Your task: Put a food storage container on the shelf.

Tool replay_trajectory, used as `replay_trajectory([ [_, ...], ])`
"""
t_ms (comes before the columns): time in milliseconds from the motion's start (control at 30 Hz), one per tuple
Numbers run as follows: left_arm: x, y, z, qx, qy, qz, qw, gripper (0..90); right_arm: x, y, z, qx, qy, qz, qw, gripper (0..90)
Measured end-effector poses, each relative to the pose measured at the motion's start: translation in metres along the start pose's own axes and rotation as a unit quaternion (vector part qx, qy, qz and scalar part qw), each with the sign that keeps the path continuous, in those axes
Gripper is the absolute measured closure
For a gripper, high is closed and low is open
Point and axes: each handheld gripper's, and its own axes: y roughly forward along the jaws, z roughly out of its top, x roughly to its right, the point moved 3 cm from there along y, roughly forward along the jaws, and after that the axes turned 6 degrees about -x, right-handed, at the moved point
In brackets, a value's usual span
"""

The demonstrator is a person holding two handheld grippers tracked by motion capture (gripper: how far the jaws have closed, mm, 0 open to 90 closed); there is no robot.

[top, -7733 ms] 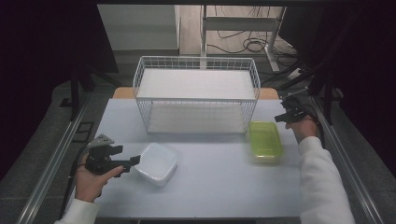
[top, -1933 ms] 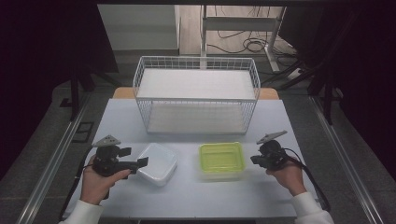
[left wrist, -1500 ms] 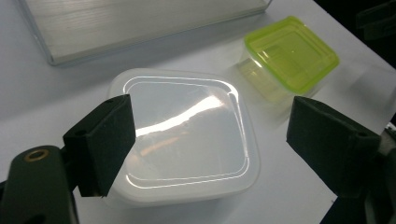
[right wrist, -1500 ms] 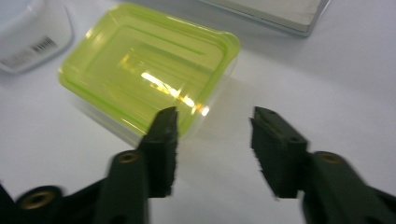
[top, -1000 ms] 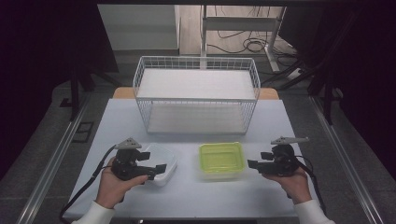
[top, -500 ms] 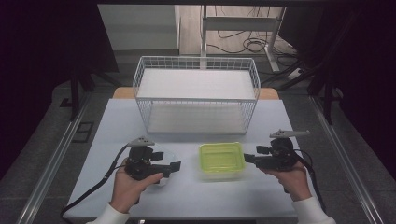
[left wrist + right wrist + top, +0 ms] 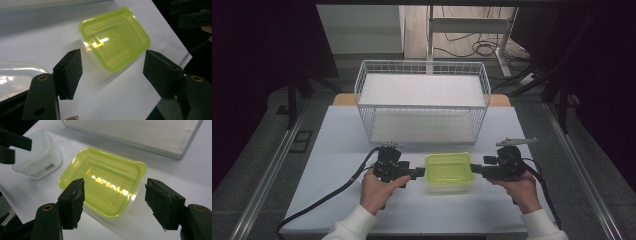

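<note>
Yellow-green container (image 7: 448,170) is seen from the high view before the wire basket (image 7: 422,107), long axis across, flanked closely by left gripper (image 7: 419,173) and right gripper (image 7: 476,169). In both gripper views it lies ahead of jaws held apart, the left's having just been closing on nothing

Lab test bench, not a home: pale table (image 7: 337,150) framed by metal rails (image 7: 272,170), dark curtains either side of it, loose cables (image 7: 472,49) on bare floor behind it, desk frame (image 7: 472,25) beyond
</note>
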Motion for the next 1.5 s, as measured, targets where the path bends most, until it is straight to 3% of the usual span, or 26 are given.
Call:
replay_trajectory([
  [133, -0.004, 0.013, 0.007, -0.009, -0.016, -0.011, 0.9998, 33.7, 0.002, 0.008, 0.002, -0.009, 0.002, -0.002, 1.0000, 31.8],
  [233, -0.007, 0.023, 0.010, -0.022, -0.018, -0.006, 0.9996, 34.0, 0.005, 0.014, 0.003, -0.014, 0.001, -0.003, 0.9999, 31.8],
  [433, -0.008, 0.042, 0.014, -0.035, -0.033, -0.020, 0.9986, 35.9, 0.012, 0.023, 0.003, -0.020, 0.014, -0.005, 0.9997, 32.6],
  [567, -0.014, 0.050, 0.014, -0.040, -0.041, -0.011, 0.9983, 37.7, 0.020, 0.027, 0.001, -0.022, 0.029, -0.001, 0.9993, 33.6],
  [933, -0.022, 0.063, 0.015, -0.051, -0.053, -0.008, 0.9973, 38.6, 0.032, 0.040, -0.002, -0.028, 0.057, 0.014, 0.9979, 38.0],
  [967, -0.022, 0.065, 0.015, -0.051, -0.061, -0.009, 0.9968, 38.7, 0.033, 0.042, -0.002, -0.029, 0.060, 0.017, 0.9977, 38.5],
  [1367, -0.026, 0.069, 0.014, -0.057, -0.056, -0.008, 0.9967, 43.1, 0.043, 0.061, -0.006, -0.043, 0.095, 0.044, 0.9936, 44.4],
  [1500, -0.027, 0.071, 0.014, -0.058, -0.057, -0.012, 0.9966, 44.3, 0.042, 0.064, -0.006, -0.050, 0.094, 0.049, 0.9932, 46.9],
])
